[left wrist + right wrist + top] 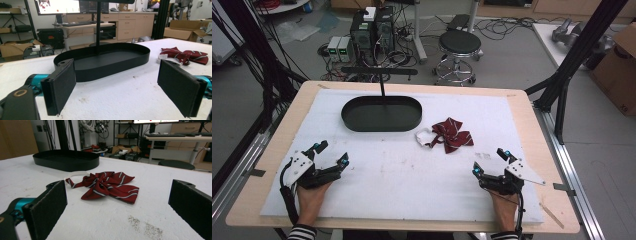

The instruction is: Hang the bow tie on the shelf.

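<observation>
Both grippers, left gripper (332, 154) and right gripper (489, 161), w/ jaws spread wide, nothing held. Red striped bow tie (452, 134) lies beside black oval tray (381, 113), apart.

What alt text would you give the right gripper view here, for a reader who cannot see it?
A dark red striped bow tie with a white strap lies on the white table cover, framed by the open right gripper. A black oval tray sits behind it, empty as far as shown.
</observation>
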The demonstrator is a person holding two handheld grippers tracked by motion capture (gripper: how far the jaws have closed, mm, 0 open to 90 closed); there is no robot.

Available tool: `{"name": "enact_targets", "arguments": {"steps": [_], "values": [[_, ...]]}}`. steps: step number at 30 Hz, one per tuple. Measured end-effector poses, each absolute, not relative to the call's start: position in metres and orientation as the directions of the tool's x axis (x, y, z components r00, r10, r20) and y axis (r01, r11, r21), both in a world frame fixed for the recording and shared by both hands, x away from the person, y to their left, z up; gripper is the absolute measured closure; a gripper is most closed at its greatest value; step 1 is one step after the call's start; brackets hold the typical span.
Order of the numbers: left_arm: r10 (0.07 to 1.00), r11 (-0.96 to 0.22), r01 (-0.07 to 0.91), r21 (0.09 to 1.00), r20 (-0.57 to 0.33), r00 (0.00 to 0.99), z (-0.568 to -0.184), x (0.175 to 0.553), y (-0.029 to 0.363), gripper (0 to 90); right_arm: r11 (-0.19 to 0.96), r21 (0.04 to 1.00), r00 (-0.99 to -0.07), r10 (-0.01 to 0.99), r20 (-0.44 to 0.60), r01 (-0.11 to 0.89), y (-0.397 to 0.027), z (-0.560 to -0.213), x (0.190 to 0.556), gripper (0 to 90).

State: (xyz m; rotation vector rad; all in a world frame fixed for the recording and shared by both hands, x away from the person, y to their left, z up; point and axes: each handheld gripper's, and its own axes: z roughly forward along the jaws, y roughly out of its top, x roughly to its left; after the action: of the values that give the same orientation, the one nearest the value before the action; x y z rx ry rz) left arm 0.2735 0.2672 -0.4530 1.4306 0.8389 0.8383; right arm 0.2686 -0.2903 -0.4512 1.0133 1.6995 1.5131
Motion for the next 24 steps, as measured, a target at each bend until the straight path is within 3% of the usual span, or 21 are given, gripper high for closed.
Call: {"name": "enact_targets", "arguments": {"steps": [24], "values": [[0.878,-0.038,0.004,0.999,0.031,0.477,-0.453,0.2726,0.2661,15.4,0.087,0.989,-0.5,0.866,-0.017,0.118,-0.2857,-0.4506,0.2677,0.9]]}}
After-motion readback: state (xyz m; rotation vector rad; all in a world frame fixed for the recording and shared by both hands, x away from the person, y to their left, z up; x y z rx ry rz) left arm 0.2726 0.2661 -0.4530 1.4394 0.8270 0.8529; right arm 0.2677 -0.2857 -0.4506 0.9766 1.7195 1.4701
